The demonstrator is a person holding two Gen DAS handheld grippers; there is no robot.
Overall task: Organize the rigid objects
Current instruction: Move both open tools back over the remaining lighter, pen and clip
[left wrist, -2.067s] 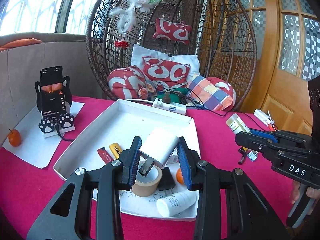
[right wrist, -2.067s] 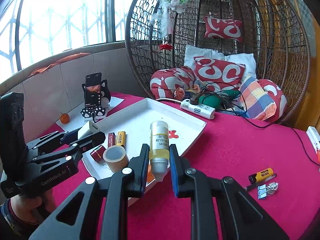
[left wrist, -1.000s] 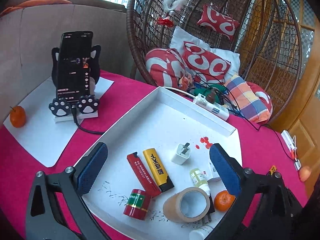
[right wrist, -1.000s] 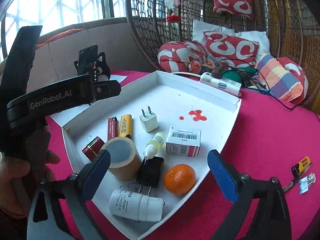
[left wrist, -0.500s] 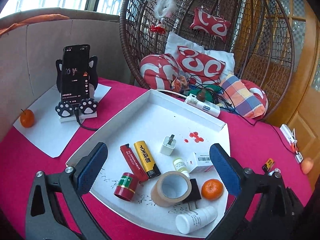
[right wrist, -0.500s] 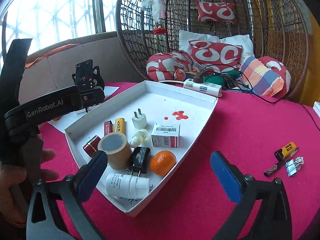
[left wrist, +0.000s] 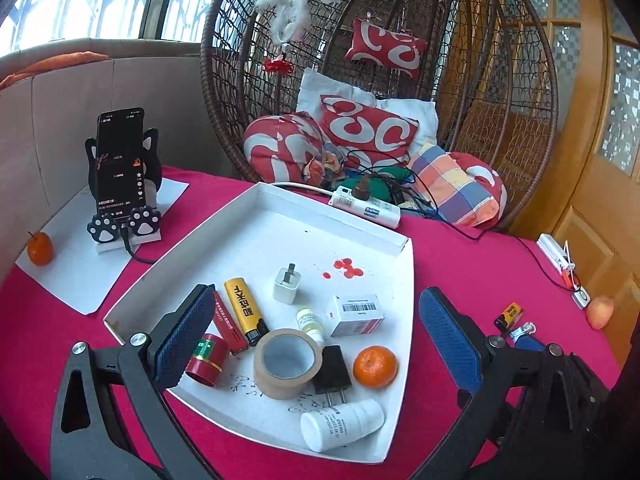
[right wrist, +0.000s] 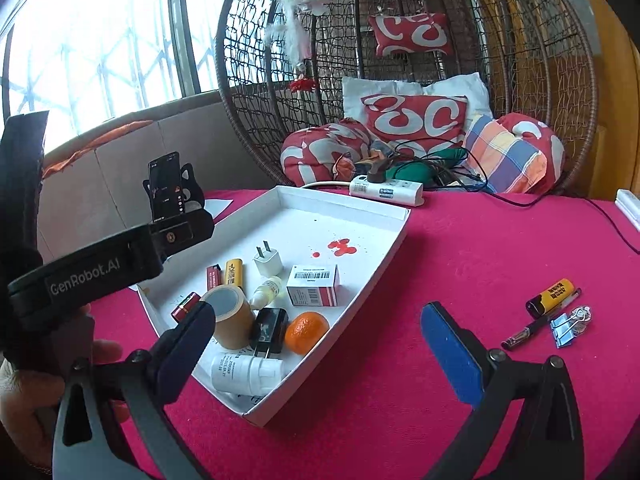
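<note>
With both our left tongs [left wrist: 316, 340] and right tongs [right wrist: 316, 344] released and empty, the yellow-and-black plastic lighter [right wrist: 550, 297] lies on the red table [right wrist: 460, 264] right of the right tongs, its long axis slanting away rightward.

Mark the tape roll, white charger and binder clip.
tape roll [left wrist: 286, 364], left wrist view, outer wall.
white charger [left wrist: 287, 289], left wrist view, front face.
binder clip [right wrist: 566, 330], right wrist view, blue body.

R gripper [right wrist: 322, 346] wide open (empty) over tray [right wrist: 362, 280].
</note>
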